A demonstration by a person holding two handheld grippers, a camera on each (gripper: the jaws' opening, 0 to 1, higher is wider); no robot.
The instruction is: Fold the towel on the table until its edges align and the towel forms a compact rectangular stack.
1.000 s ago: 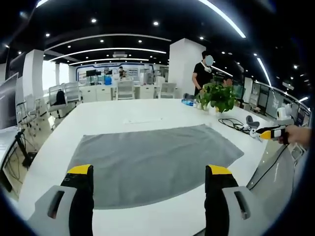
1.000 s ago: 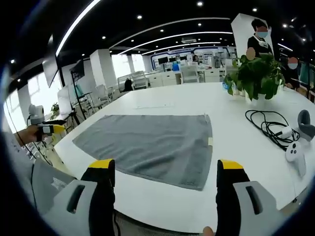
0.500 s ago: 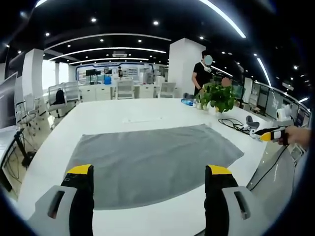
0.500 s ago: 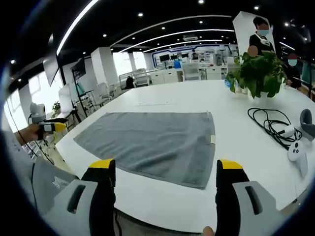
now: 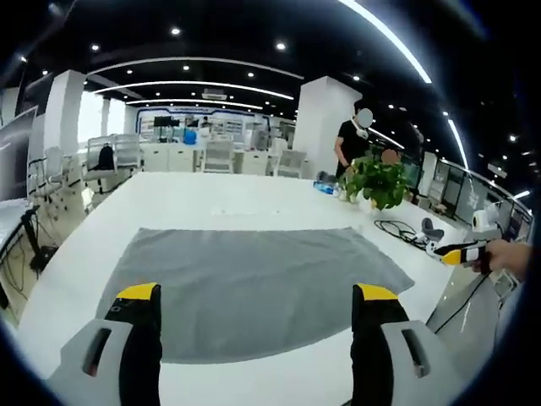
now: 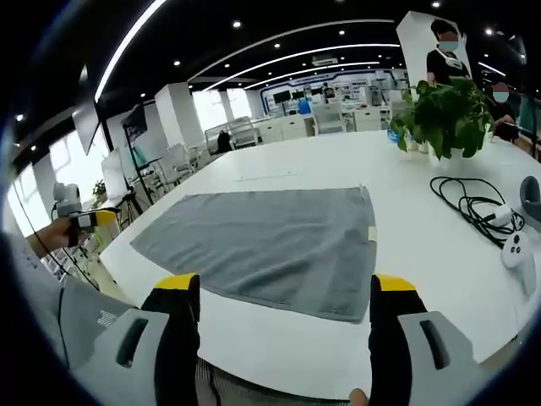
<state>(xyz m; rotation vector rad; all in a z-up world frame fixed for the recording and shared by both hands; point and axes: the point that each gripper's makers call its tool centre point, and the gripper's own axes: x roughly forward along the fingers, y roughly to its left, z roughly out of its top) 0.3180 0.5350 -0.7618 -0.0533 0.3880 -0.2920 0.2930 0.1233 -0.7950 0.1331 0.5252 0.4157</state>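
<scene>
Towel [image 5: 254,288] flat on table [image 5: 194,199], unfolded

In the left gripper view, the near edge of the towel [image 5: 254,292] ran behind the left gripper [image 5: 254,309], whose two jaws covered a stretch each. In the right gripper view the towel's near corners met the jaw tips of the right gripper [image 6: 283,296] and were partly lost there. A small pale tag [image 6: 372,234] on the towel's right edge was too small to read. The controller [image 6: 517,250] was perhaps cut by the picture's edge.
</scene>
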